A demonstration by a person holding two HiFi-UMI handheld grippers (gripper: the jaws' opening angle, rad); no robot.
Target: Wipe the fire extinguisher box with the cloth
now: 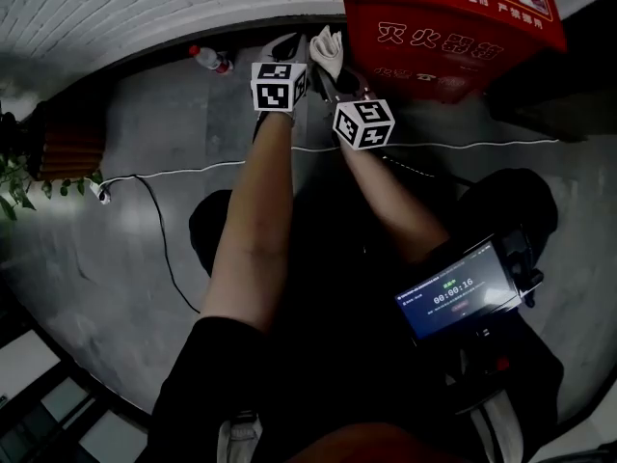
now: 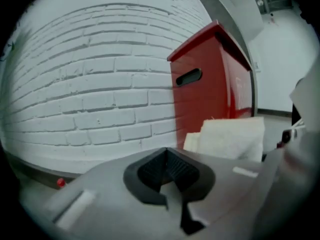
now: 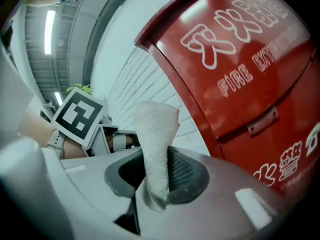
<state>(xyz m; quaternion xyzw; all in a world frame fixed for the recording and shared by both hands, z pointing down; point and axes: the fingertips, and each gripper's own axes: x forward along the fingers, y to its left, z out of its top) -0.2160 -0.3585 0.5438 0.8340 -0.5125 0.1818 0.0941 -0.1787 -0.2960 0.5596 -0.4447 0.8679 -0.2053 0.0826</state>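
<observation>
Red fire extinguisher box [image 3: 240, 74] stood against the brick wall [image 2: 90, 94]. Cloth [image 3: 156, 139] was pinched upright in the right gripper [image 3: 161, 179], near the box. Left gripper [image 2: 167, 173] was clenched, empty. Advice: press cloth flat, overlap strokes.

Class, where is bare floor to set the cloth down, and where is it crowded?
Free: grey concrete floor between the clear plastic bottle, the brown wooden slats and the thin white cable. Crowded: around the white towelling cloth, before the red metal fire extinguisher box.
</observation>
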